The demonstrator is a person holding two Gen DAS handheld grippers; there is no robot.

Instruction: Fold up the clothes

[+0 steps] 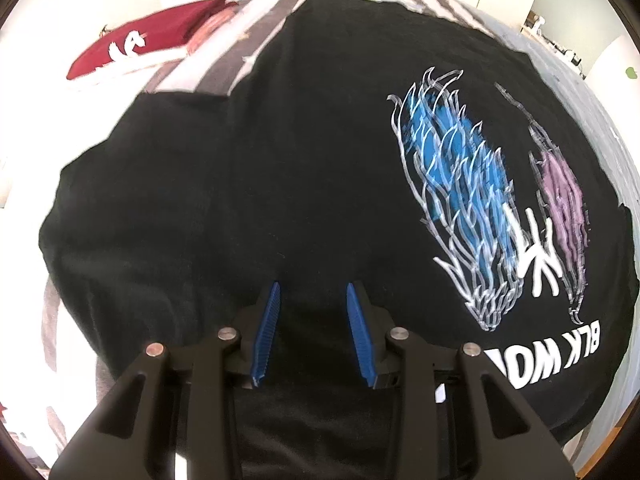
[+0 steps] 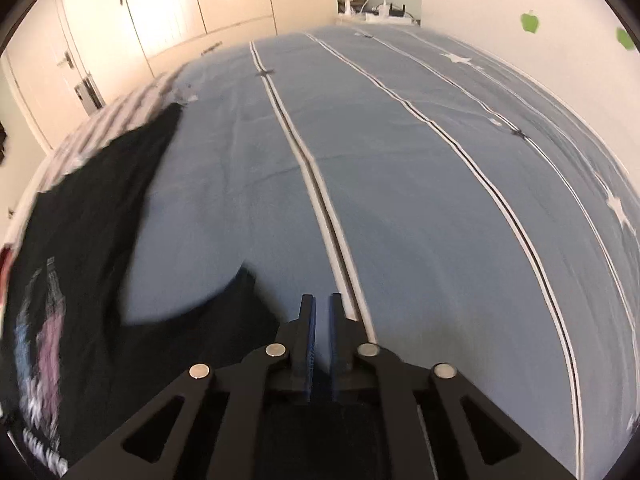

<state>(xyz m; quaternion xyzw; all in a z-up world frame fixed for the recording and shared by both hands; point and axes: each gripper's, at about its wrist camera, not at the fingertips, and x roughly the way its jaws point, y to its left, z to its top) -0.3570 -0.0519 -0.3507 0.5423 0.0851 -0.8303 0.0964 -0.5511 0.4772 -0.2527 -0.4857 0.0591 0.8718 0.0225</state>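
Note:
A black T-shirt [image 1: 280,168] with a blue and purple print and white lettering lies spread flat on the bed. My left gripper [image 1: 313,286] hovers just above its near part, open, with nothing between the blue pads [image 1: 270,320]. In the right wrist view the same T-shirt [image 2: 92,232] lies at the left, blurred, and one sleeve [image 2: 224,312] reaches up to the left finger of my right gripper [image 2: 322,298]. That gripper's fingers stand almost together. Only a narrow slit shows between them, with the bedspread behind it and no cloth that I can see.
A blue bedspread [image 2: 420,200] with white and black stripes and stars covers the bed to the right. A brown-and-white striped part [image 1: 280,4] lies beyond the shirt. A dark red folded garment [image 1: 152,36] sits at the far left. Cream wardrobe doors [image 2: 168,4] stand behind.

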